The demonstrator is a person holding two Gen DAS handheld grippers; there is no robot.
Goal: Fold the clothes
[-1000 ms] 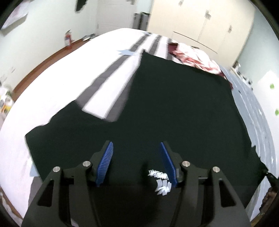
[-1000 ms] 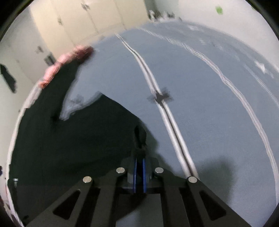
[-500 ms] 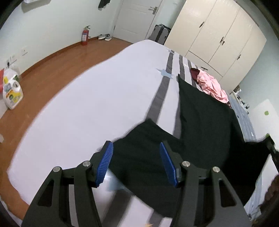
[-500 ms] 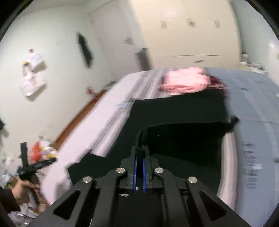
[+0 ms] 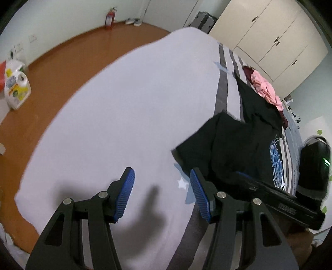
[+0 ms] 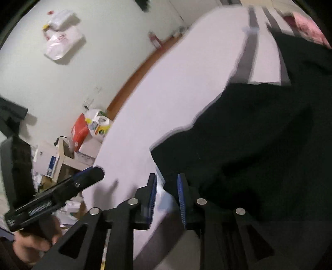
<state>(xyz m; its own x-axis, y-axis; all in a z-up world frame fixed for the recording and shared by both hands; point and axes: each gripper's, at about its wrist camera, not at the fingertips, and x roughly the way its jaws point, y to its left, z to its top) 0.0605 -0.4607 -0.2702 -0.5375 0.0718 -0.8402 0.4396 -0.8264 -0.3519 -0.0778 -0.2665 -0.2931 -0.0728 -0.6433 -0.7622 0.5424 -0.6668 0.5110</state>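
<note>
A wide bed under a white sheet with grey stripes (image 5: 128,116) fills a bedroom with an orange-brown wooden floor (image 5: 62,60) and cream wardrobe doors (image 5: 276,35). The black T-shirt with a blue-and-white print (image 5: 244,145) lies rumpled on the bed's right side — partly folded over itself, beside a heap of pink clothing (image 5: 265,87). The left gripper (image 5: 161,193) hovers with jaws wide apart over bare sheet; the right gripper (image 6: 165,199) — jaws parted, empty — sits at the shirt's edge.

One black shirt (image 5: 244,145), one pink garment (image 5: 265,87), one bed (image 5: 124,116), one detergent jug (image 5: 16,87), one fire extinguisher (image 5: 109,18), two tools.
</note>
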